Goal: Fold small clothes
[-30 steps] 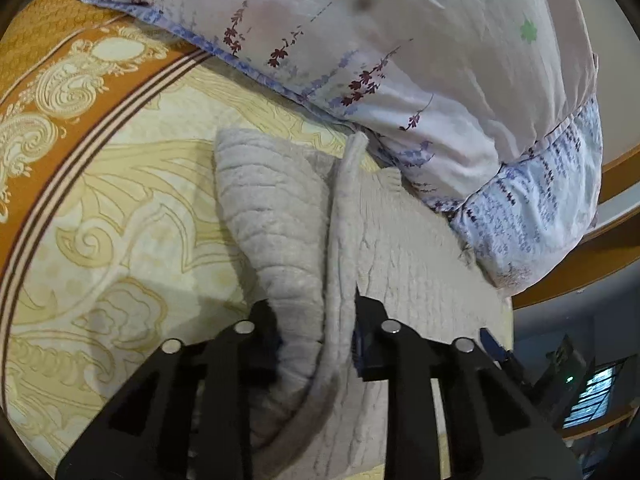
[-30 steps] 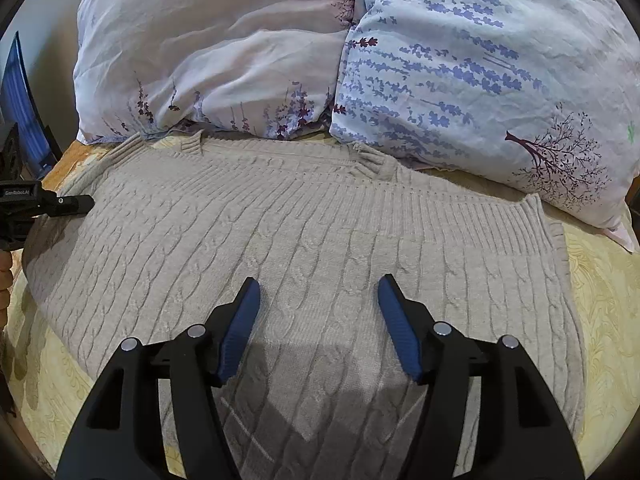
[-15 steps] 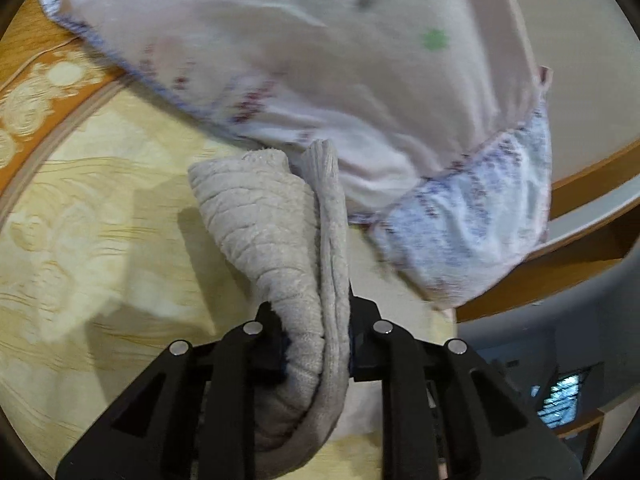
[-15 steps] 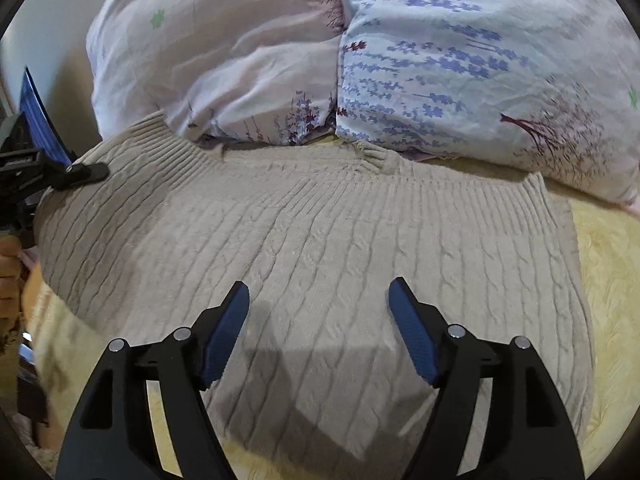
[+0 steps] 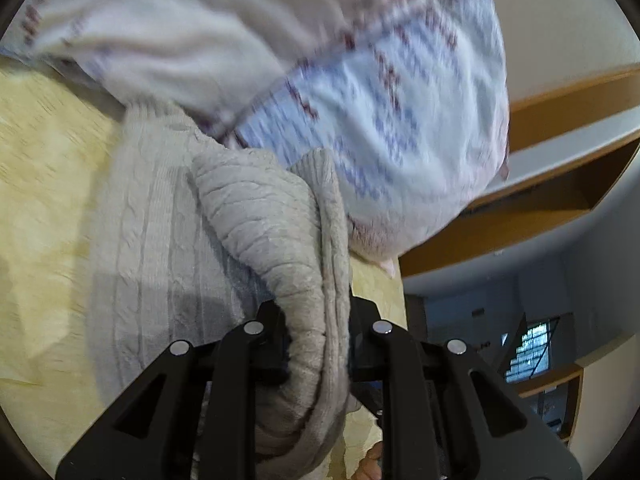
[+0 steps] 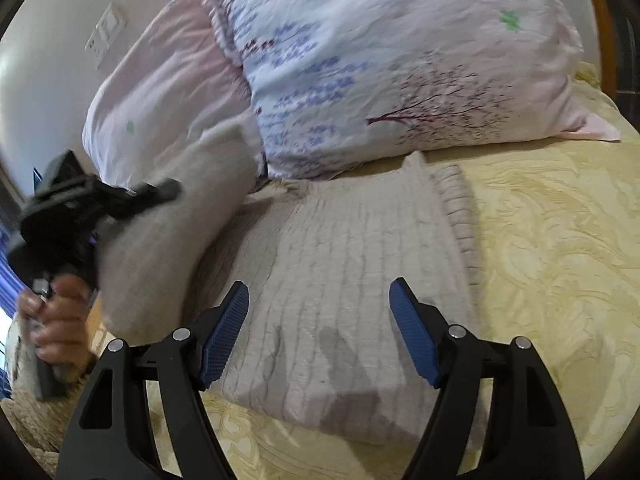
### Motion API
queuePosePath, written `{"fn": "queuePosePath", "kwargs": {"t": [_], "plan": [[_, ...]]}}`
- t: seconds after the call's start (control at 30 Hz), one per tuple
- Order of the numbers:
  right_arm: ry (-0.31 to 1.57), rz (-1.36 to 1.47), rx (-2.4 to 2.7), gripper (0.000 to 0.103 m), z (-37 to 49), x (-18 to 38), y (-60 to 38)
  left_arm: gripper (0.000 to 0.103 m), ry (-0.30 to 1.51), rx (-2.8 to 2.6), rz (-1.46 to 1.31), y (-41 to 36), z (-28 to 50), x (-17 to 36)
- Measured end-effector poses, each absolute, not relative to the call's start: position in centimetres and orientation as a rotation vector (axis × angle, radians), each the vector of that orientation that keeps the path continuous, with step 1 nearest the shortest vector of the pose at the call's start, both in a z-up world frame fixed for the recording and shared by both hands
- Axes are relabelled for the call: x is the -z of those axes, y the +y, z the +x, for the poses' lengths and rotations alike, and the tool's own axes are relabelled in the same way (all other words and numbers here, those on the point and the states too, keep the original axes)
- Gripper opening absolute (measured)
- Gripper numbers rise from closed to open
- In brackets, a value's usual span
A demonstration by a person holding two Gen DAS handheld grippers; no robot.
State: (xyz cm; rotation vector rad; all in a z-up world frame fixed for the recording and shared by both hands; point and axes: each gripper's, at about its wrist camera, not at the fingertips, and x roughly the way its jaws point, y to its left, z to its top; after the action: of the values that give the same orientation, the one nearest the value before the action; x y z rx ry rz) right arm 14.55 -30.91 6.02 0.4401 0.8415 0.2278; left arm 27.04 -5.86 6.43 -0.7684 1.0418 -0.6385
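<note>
Beige cable-knit sweater (image 6: 344, 280) on the yellow patterned bedspread (image 6: 552, 248), one side lifted in my left gripper (image 5: 316, 344).

My left jaws are pinched narrow on a thick bunched fold of the sweater, raised off the bedspread and curling over the part that lies flat. My right gripper (image 6: 320, 328) hangs over the sweater's near edge, its blue-padded jaws spread wide, having just been opening, with nothing pressed between them. Left of the sweater, a hand (image 6: 60, 320) grips the left gripper's handle. Beyond the sweater, touching its far edge, two pale floral pillows (image 6: 400, 60) lean side by side; past them stands a cream wall (image 6: 60, 20).
</note>
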Motion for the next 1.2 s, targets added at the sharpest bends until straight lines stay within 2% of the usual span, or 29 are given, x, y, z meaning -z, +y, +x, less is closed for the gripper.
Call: {"fn": "queuePosePath", "kwargs": {"t": [0.2, 0.27, 0.33, 0.37, 0.43, 0.57, 0.73, 0.83, 0.9, 1.03, 1.1, 1.17, 1.2], "plan": [[0.836, 0.568, -0.278, 0.074, 14.8, -5.5, -33.0, 0.022, 1.139, 0.645, -0.737, -10.0, 27.1, -3.3], [0.841, 0.621, -0.308, 0.074, 15.0, -5.2, -33.5, 0.037, 1.145, 0.683, -0.768, -10.2, 27.0, -3.2], [0.847, 0.679, -0.345, 0.074, 15.1, -5.0, -33.9, 0.044, 1.143, 0.741, -0.778, -10.1, 26.8, -4.0], [0.855, 0.701, -0.357, 0.074, 15.4, -4.9, -34.1, 0.051, 1.131, 0.781, -0.78, -9.8, 26.5, -4.6], [0.879, 0.743, -0.384, 0.074, 15.8, -4.6, -34.3, 0.06, 1.101, 0.811, -0.749, -9.0, 25.7, -5.8], [0.93, 0.832, -0.407, 0.074, 16.7, -3.8, -34.8, 0.068, 0.997, 0.684, -0.578, -5.4, 24.2, -7.8], [0.993, 0.87, -0.386, 0.074, 18.3, -2.7, -34.8, 0.069, 0.963, 0.455, -0.39, -2.8, 24.2, -7.4], [0.984, 0.866, -0.398, 0.074, 19.1, -3.0, -34.4, 0.069, 1.005, 0.409, -0.342, -2.0, 24.5, -6.0], [0.983, 0.871, -0.377, 0.064, 19.7, -3.0, -34.4, 0.069, 1.037, 0.403, -0.348, -1.9, 24.7, -5.0], [1.001, 0.857, -0.351, 0.061, 20.9, -2.6, -34.0, 0.072, 1.052, 0.407, -0.374, -2.0, 25.0, -3.9], [1.022, 0.842, -0.342, 0.054, 21.7, -2.1, -33.5, 0.073, 1.049, 0.412, -0.374, -2.1, 25.3, -3.7], [1.029, 0.847, -0.34, 0.053, 22.3, -1.6, -33.1, 0.075, 1.048, 0.413, -0.365, -2.3, 25.4, -3.6], [1.021, 0.853, -0.351, 0.047, 22.6, -1.5, -32.8, 0.076, 1.048, 0.416, -0.364, -2.4, 25.5, -3.6]]}}
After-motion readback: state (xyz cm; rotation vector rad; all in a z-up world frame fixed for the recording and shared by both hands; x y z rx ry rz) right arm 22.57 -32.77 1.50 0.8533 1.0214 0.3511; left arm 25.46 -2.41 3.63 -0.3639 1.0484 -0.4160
